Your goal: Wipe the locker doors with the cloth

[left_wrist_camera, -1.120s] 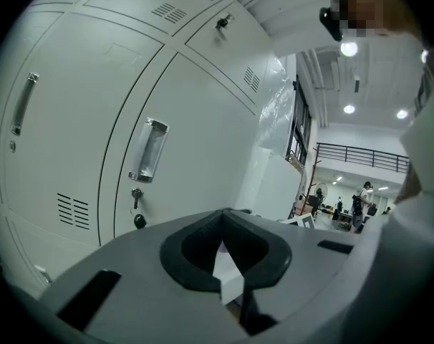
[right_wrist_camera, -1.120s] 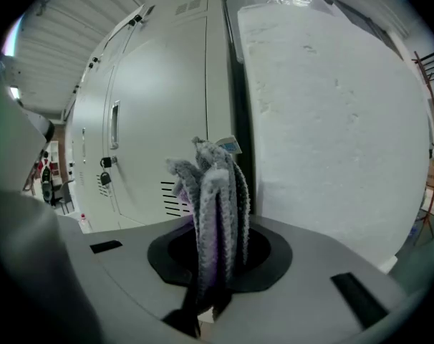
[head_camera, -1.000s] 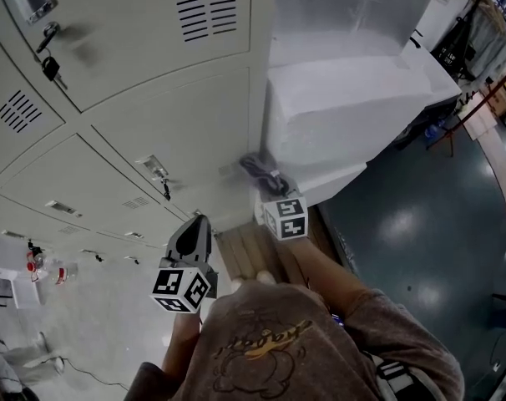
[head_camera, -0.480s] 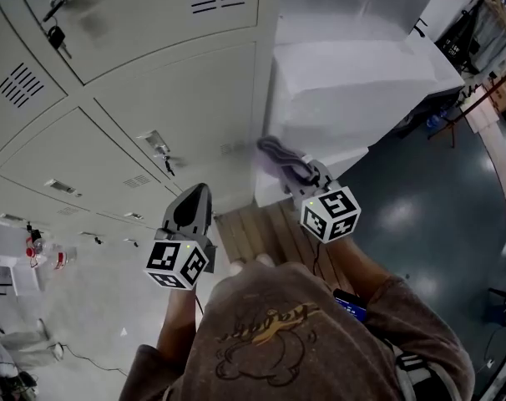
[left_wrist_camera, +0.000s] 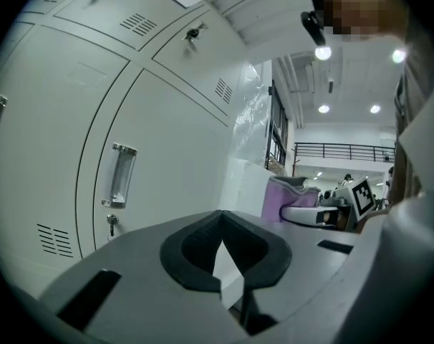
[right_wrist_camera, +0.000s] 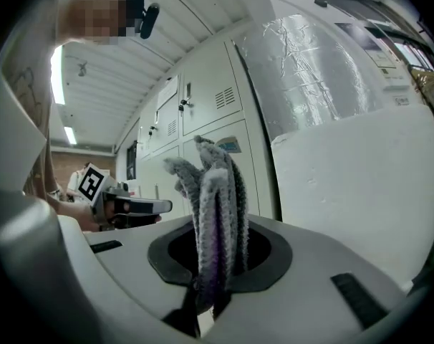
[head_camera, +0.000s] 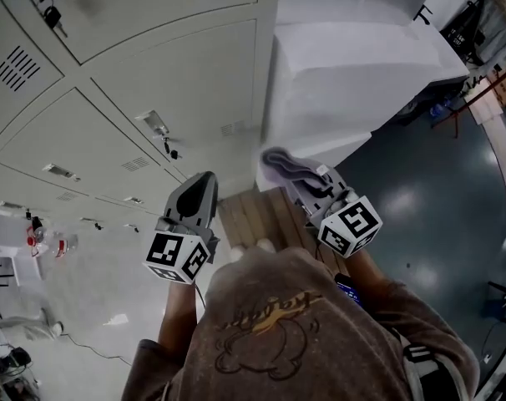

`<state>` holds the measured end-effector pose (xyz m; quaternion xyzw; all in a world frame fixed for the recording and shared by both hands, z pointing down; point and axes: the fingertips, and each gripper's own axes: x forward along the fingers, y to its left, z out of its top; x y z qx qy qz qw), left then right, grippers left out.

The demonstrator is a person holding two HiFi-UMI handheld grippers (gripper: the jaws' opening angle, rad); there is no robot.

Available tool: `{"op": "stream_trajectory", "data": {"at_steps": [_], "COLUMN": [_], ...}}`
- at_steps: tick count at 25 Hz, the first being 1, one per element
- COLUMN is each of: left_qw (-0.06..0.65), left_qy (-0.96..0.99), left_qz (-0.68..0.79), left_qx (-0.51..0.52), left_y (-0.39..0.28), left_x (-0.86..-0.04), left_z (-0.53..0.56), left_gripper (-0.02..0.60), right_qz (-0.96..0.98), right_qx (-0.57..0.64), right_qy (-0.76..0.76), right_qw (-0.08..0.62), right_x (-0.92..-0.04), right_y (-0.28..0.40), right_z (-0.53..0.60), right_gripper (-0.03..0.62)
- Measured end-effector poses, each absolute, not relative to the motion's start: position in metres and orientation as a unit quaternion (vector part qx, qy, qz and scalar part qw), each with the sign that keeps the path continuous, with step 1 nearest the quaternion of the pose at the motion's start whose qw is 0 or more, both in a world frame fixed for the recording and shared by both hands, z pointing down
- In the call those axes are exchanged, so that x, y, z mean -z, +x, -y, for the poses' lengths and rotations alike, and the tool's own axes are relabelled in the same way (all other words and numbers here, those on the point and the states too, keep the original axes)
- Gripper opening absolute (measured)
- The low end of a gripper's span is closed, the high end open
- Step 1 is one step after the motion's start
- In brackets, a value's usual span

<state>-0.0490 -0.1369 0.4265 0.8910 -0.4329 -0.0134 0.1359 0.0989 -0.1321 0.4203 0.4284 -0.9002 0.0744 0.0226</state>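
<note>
1. Right gripper: my fingers are clamped on the grey-purple cloth, which stands up from them in loose folds (the right gripper view shows it filling the gap between them).
2. Left gripper: fingers together with nothing between them, only a sliver of light. I hold it low, near the lower locker doors but apart from them.
3. Change over the last second: my right gripper has drawn back toward me and to my right. The cloth, which was up against the lower corner of the lockers, now sits off the doors. It is in front of the bottom edge of the white block and above the wooden pallet. The left gripper has hardly shifted.
4. Reading: the cloth touches no door, so wiping is paused. I judge that pass over the lower corner finished, or broken off. The door faces to my left look the likely next reach, and the grip on the cloth looks secure enough for it.
</note>
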Motion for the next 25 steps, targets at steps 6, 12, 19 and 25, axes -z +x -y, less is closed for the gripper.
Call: {"op": "stream_trajectory", "data": {"at_steps": [6, 12, 19, 25], "left_qw": [0.137, 0.141, 0.129, 0.132], "left_qy": [0.894, 0.891, 0.89, 0.887], "left_qz": [0.426, 0.43, 0.437, 0.442], "left_qx": [0.019, 0.02, 0.006, 0.004], "left_y": [-0.043, -0.041, -0.042, -0.045], "left_x": [-0.438, -0.451, -0.452, -0.454], "left_z": [0.123, 0.112, 0.104, 0.099], "left_gripper": [0.003, 0.003, 0.003, 0.003], "right_qz": [0.907, 0.917, 0.928, 0.932], "right_qx": [-0.055, -0.055, -0.074, -0.07], "right_qy": [0.416, 0.394, 0.362, 0.355], "right_qw": [0.03, 0.035, 0.042, 0.037], "right_x": [-0.428, -0.442, -0.458, -0.458], "right_y": [0.097, 0.081, 0.062, 0.057], "right_z": [0.128, 0.116, 0.098, 0.097], "right_gripper": [0.058, 0.058, 0.058, 0.057]}}
